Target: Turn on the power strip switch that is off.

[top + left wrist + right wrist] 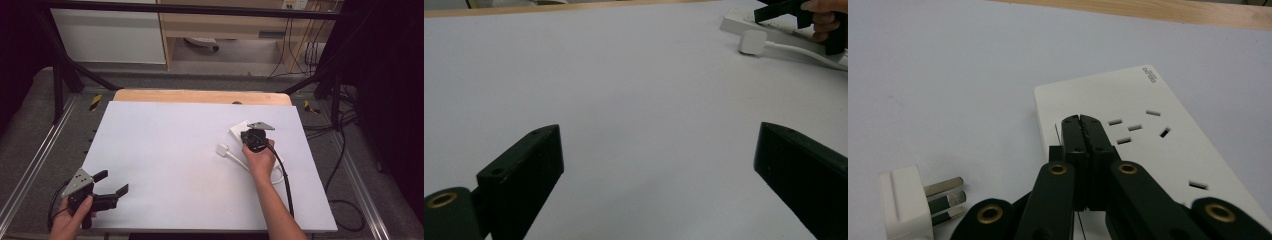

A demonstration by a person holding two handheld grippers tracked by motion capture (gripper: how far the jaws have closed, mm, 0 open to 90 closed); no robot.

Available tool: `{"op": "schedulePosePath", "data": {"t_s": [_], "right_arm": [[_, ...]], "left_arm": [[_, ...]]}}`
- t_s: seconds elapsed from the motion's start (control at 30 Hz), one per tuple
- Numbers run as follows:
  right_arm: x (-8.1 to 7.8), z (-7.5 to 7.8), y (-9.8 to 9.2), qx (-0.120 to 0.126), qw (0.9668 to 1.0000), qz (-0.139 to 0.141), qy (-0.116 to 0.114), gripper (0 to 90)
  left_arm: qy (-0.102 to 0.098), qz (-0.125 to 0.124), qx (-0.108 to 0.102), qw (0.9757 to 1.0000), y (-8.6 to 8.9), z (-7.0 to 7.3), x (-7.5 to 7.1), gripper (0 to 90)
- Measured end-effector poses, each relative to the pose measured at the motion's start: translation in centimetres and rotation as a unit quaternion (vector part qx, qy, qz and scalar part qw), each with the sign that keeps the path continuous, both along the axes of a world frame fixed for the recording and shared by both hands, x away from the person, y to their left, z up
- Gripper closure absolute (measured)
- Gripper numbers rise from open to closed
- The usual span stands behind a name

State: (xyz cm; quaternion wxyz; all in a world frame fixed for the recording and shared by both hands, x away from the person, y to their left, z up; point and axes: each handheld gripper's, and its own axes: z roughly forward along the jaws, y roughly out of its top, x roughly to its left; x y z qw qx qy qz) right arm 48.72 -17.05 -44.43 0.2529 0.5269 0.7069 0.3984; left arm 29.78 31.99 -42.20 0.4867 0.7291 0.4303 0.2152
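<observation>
Your right tool (1082,122) has its jaws pressed together with nothing between them, tips resting on or just above the white power strip (1128,100) near its socket slots; contact cannot be confirmed. The strip lies at the right side of the white surface (175,160). The white plug (900,202) lies loose just beside the strip, prongs bare, touching no socket, its cord (235,159) running back under your right hand (260,160). Your left tool (107,187) stands with jaws wide apart over bare surface at the near left corner, well apart from strip and plug, holding nothing. Judgement: if the work is to seat the plug, it has barely begun; the plug is not yet gripped or aligned, and pickup, turning the prongs to the slots and pushing in all remain. Hard to read: your hand and tool cover much of the strip in the high view, the strip's far end is cut off in the right gripper view, and its printed marking is illegible.
</observation>
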Motion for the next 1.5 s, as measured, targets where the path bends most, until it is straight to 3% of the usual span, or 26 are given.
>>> {"op": "schedulePosePath", "data": {"t_s": [0.8, 1.0, 1.5], "right_arm": [[0.2, 0.1, 0.2, 0.005, 1.0000, 0.003, -0.003, 90.0], [0.1, 0.4, 0.2, 0.009, 0.9998, 0.009, -0.012, 90.0], [-0.4, 1.3, 0.2, 0.028, 0.9989, 0.016, -0.035, 78.6]], "left_arm": [[0.000, -0.001, 0.000, 1.0000, 0.0, 0.0, 0.0, 5.7], [0.000, 0.000, 0.001, 1.0000, 0.0, 0.0, 0.0, 5.7], [0.001, -0.001, 0.000, 1.0000, 0.0, 0.0, 0.0, 5.7]]}}
